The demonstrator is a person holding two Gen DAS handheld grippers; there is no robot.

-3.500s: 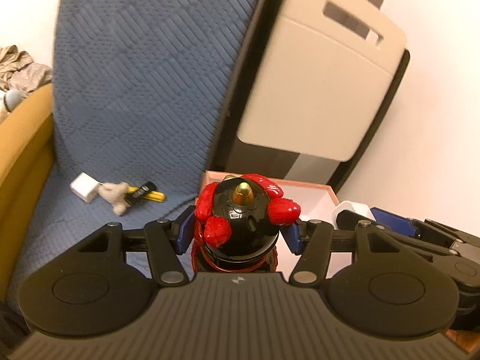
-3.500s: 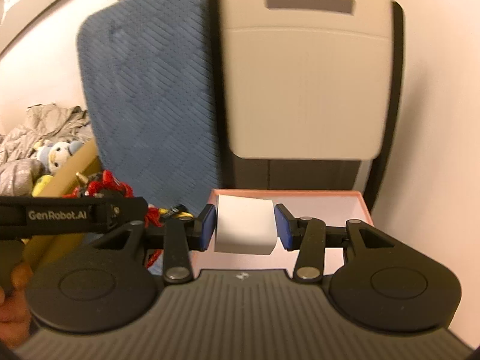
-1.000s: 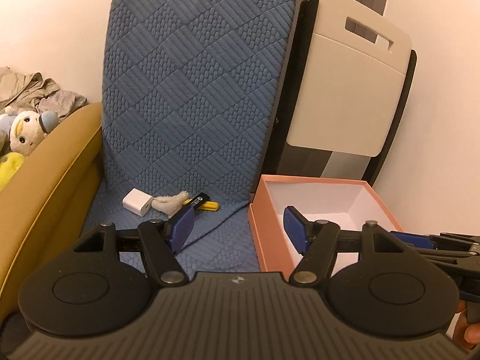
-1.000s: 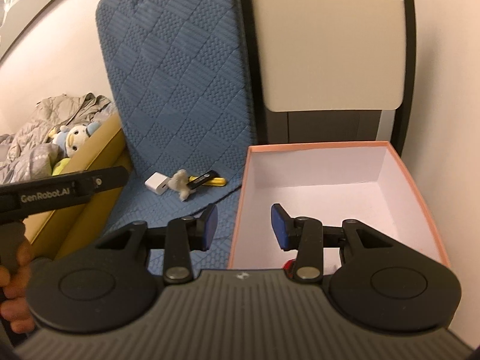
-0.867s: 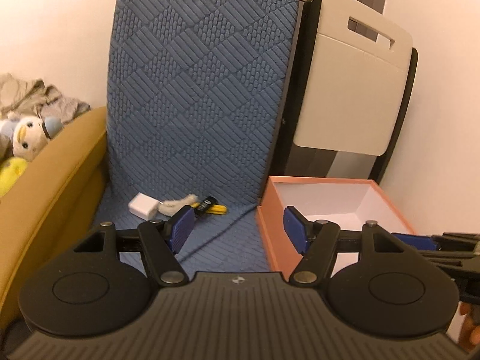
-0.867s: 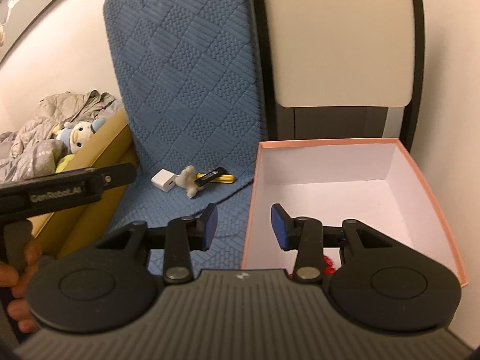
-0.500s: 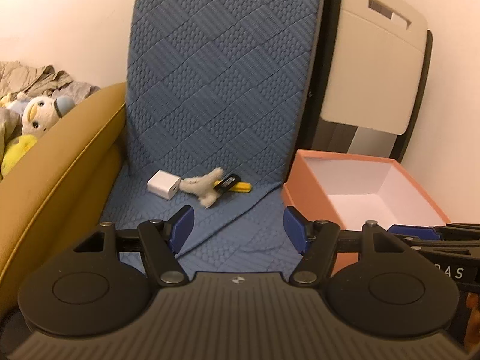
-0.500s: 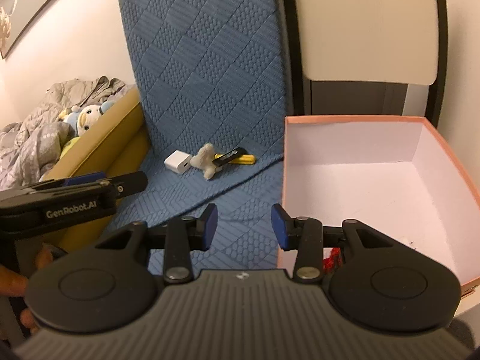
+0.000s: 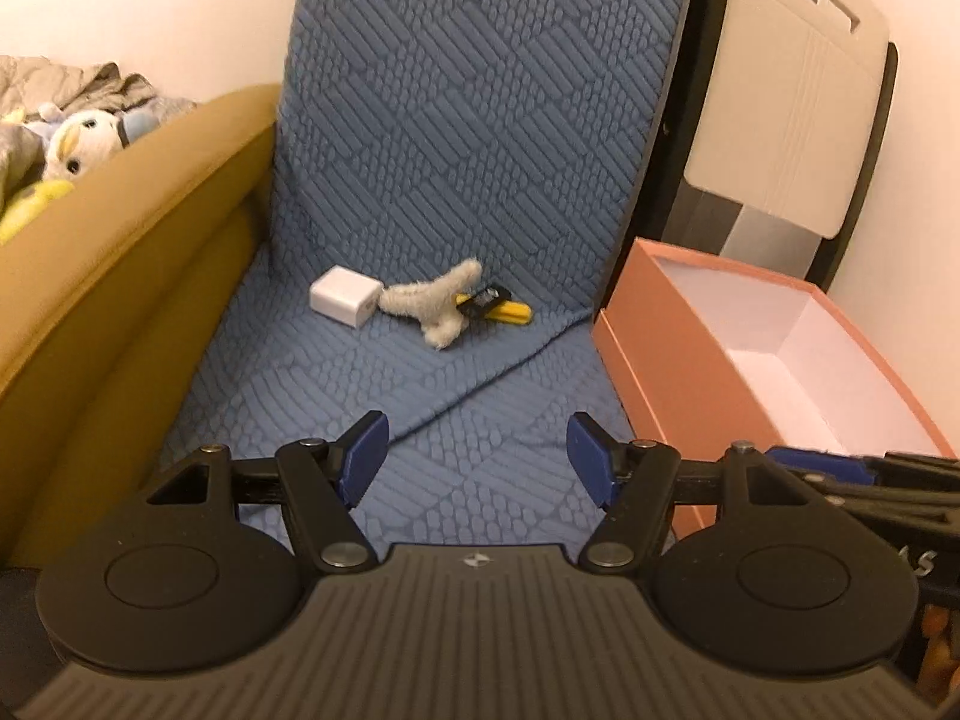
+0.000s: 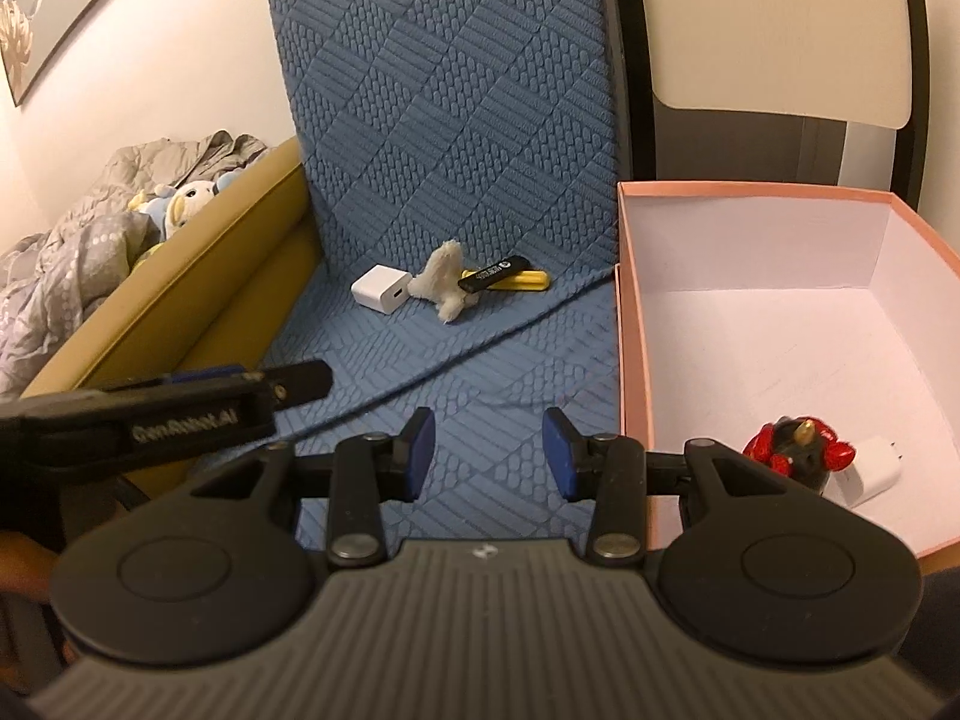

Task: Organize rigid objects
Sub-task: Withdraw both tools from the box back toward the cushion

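A blue quilted mat (image 9: 456,192) covers the floor and runs up the wall behind, with a mustard-yellow sofa arm (image 9: 120,252) along its left side and a folded beige table (image 9: 786,114) leaning in the right corner.

Four small things lie bunched together at the far end of the mat's flat part. One white charger cube (image 10: 379,288) sits leftmost. Just to its right, touching it, is one pale fuzzy toy (image 10: 443,282). One black USB stick (image 10: 494,273) lies with its long axis running left to right, its right end tipped slightly away; its left end meets the toy. One yellow stick-shaped piece (image 10: 523,281) lies under and alongside the black stick, on the same axis.

An open pink box (image 10: 630,324) stands on the right, its left wall edging the mat. In its near corner are one red and black figure (image 10: 798,450) and one white plug adapter (image 10: 870,471), touching.

A broad stretch of bare mat lies between the bunched things and both grippers. The left gripper (image 9: 477,456) hangs over it with fingers spread wide, nothing between them. The right gripper (image 10: 487,450), beside the box wall, has fingers set narrower apart, also empty.
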